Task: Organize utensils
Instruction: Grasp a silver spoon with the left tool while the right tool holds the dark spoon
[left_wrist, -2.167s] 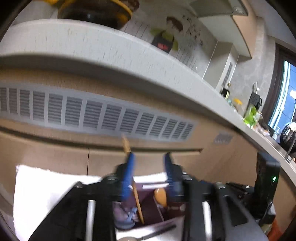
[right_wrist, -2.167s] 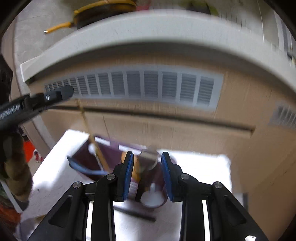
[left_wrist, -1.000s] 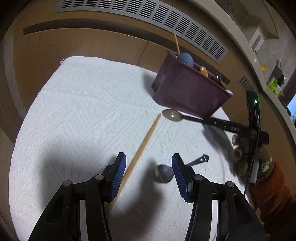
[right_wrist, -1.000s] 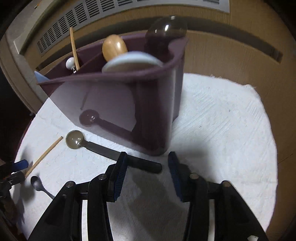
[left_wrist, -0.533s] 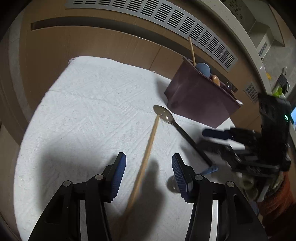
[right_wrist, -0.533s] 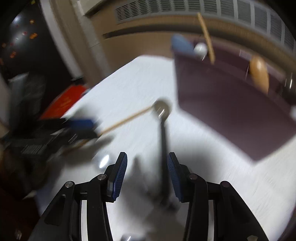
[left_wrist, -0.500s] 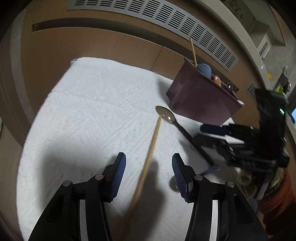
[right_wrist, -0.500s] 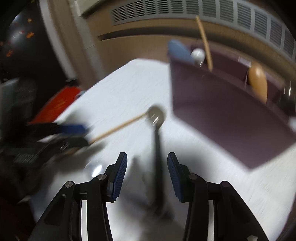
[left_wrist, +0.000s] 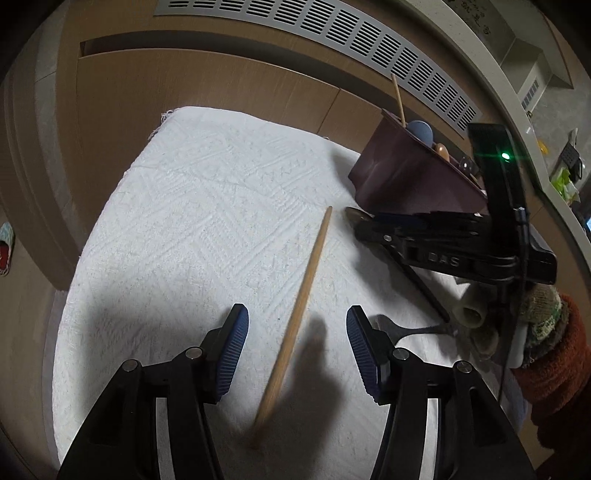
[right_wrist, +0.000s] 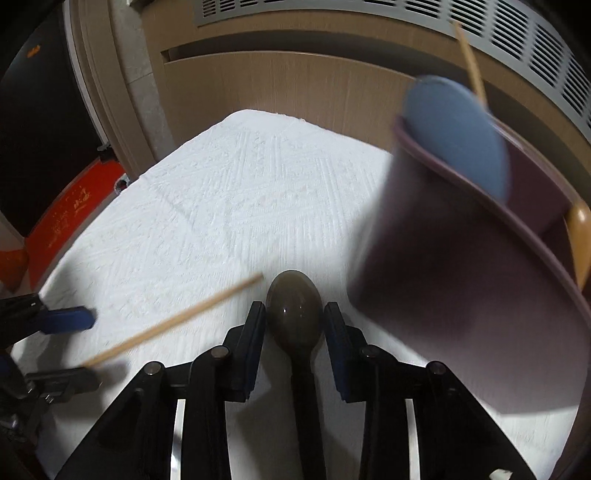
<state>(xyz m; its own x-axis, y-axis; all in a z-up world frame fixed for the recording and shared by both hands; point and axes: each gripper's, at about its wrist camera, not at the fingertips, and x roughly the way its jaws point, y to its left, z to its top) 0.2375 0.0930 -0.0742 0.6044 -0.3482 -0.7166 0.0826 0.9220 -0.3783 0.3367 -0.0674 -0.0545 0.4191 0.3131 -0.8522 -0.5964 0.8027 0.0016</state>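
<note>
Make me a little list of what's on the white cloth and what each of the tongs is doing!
left tongs: open, over the loose wooden chopstick, not gripping it
right tongs: open, either side of the dark spoon, whose bowl lies between the tips
small metal spoon: lying on the white cloth, to the right of the left tongs
purple holder: standing on the cloth, with a blue spoon, a chopstick and other utensils in it

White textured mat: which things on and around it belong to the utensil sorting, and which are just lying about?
Job:
long wooden chopstick
dark spoon with black handle
small metal spoon
maroon plastic utensil caddy

Lying about:
white textured mat
grey slatted vent
red item on the floor
</note>
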